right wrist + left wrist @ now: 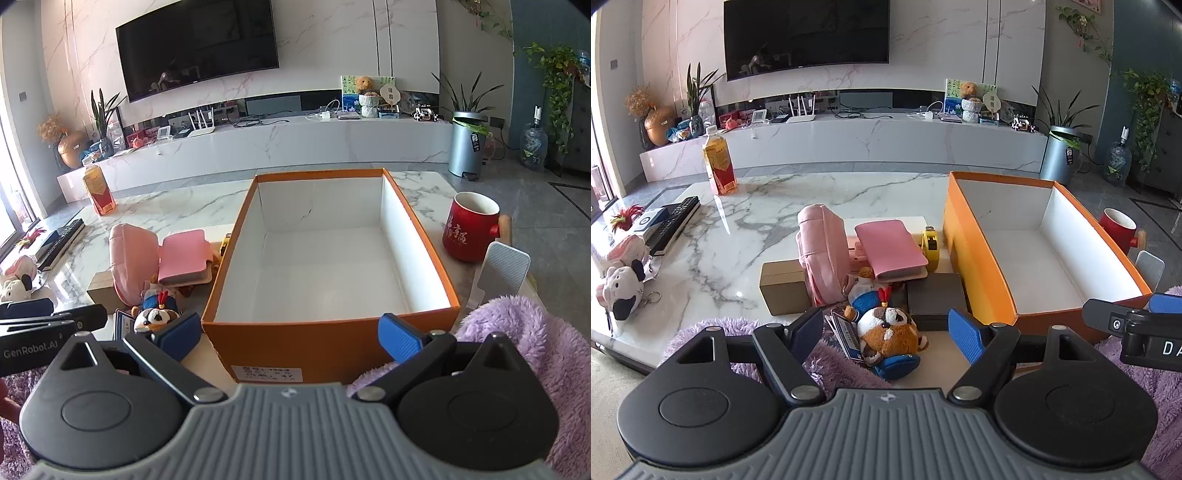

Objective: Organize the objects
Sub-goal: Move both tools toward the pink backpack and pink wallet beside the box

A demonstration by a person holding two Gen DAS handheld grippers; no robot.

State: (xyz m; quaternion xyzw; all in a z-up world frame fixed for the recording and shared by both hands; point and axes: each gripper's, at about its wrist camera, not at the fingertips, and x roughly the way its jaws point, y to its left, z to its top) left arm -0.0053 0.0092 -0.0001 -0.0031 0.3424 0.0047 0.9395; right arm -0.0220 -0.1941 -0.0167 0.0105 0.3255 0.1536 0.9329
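Both wide open and holding nothing: the left hand-held gripper (886, 332) frames a plush toy (892, 328); the right hand-held gripper (290, 338) faces the orange box (295, 343).

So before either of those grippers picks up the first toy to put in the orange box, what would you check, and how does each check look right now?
1. Left gripper open: ok, nothing sits between its pads.
2. Right gripper open: ok, it holds nothing.
3. Orange box ready to take things: ok, lid off, inside bare and white.
4. A first thing within easy reach: ok, the brown plush toy lies just ahead of the left gripper.
5. Toy free to lift: cannot tell, it lies against the blue-clad doll and a card tag.
6. Red mug clear of the box: ok, it stands apart, beside the box's right wall.
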